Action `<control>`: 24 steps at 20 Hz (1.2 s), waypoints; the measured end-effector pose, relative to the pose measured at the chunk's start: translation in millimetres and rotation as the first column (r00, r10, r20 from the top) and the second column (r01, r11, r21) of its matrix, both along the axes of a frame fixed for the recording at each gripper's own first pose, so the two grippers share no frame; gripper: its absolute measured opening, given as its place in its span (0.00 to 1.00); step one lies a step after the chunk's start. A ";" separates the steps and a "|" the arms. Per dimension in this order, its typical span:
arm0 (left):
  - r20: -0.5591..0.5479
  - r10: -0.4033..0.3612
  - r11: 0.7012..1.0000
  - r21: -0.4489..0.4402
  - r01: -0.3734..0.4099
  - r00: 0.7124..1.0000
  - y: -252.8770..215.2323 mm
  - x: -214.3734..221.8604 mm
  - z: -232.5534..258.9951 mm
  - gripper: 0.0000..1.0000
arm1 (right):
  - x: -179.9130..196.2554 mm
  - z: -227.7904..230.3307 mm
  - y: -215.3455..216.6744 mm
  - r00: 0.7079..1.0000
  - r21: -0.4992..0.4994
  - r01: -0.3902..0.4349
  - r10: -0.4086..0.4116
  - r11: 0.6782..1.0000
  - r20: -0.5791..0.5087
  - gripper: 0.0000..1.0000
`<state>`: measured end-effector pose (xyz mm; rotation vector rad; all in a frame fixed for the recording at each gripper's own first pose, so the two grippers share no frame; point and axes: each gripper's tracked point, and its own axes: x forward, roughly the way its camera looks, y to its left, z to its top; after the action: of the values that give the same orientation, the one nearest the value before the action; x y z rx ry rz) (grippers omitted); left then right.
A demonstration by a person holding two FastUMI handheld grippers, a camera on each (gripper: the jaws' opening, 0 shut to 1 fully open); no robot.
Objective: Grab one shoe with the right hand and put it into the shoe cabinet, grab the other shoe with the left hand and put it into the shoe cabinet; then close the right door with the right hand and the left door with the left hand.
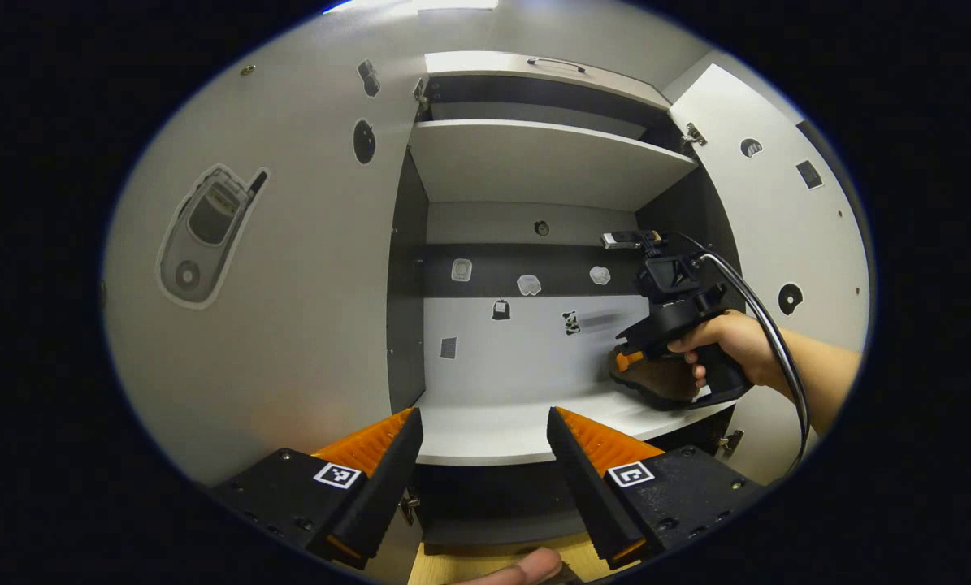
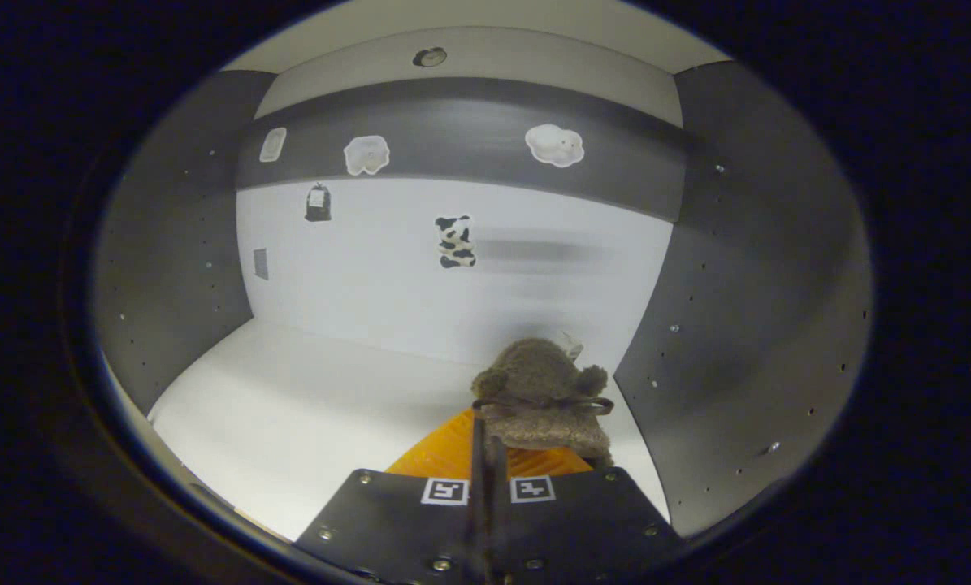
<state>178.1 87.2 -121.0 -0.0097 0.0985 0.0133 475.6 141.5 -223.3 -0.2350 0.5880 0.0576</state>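
the right gripper [image 1: 625,357], jaws clamped on a furry brown shoe [image 2: 544,398], has it at the cabinet's lower shelf [image 1: 485,426], while the left gripper [image 1: 485,455], jaws wide and empty, has its shoe and both doors ahead.

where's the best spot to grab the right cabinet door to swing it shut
Judging from the left gripper view, take the right door by its free outer edge, coming from outside it. It stands swung wide open, hinged at the cabinet side wall, so the far edge gives most leverage. The right gripper is shut on the shoe on the shelf.
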 end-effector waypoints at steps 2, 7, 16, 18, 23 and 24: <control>-0.013 -0.001 1.000 -0.003 0.001 1.000 -1.0 1.7 -3.5 0.95 | 1.2 0.6 -10.2 1.000 -0.002 0.030 -0.030 1.000 -0.008 0.05; -0.024 -0.002 1.000 -0.016 0.001 1.000 -7.5 2.7 -4.9 0.95 | -32.4 24.5 0.6 1.000 0.160 0.003 0.002 0.987 -0.031 0.35; -0.051 -0.039 0.998 -0.055 0.036 0.998 -28.8 -11.1 -4.8 0.96 | -145.6 131.9 -11.9 0.940 -0.047 -0.073 0.084 0.996 0.331 0.98; -0.052 -0.035 0.998 -0.060 0.032 0.998 -28.5 -15.1 -2.4 0.96 | -179.9 152.1 -22.7 0.900 -0.107 -0.044 0.086 0.993 0.427 0.98; -0.067 -0.047 0.990 -0.134 0.037 0.997 -42.5 -30.9 -3.6 0.96 | -268.6 181.4 -34.8 0.793 -0.111 0.008 0.061 0.994 0.607 0.98; -0.072 -0.019 0.993 -0.121 0.010 0.997 -39.1 -33.8 -5.5 0.96 | -284.1 178.3 -37.4 0.780 -0.099 0.013 0.052 0.995 0.624 0.98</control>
<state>144.3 48.1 -126.5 -0.1291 0.1728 -0.0064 191.5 104.1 -45.0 -0.3372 -0.0858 -0.0325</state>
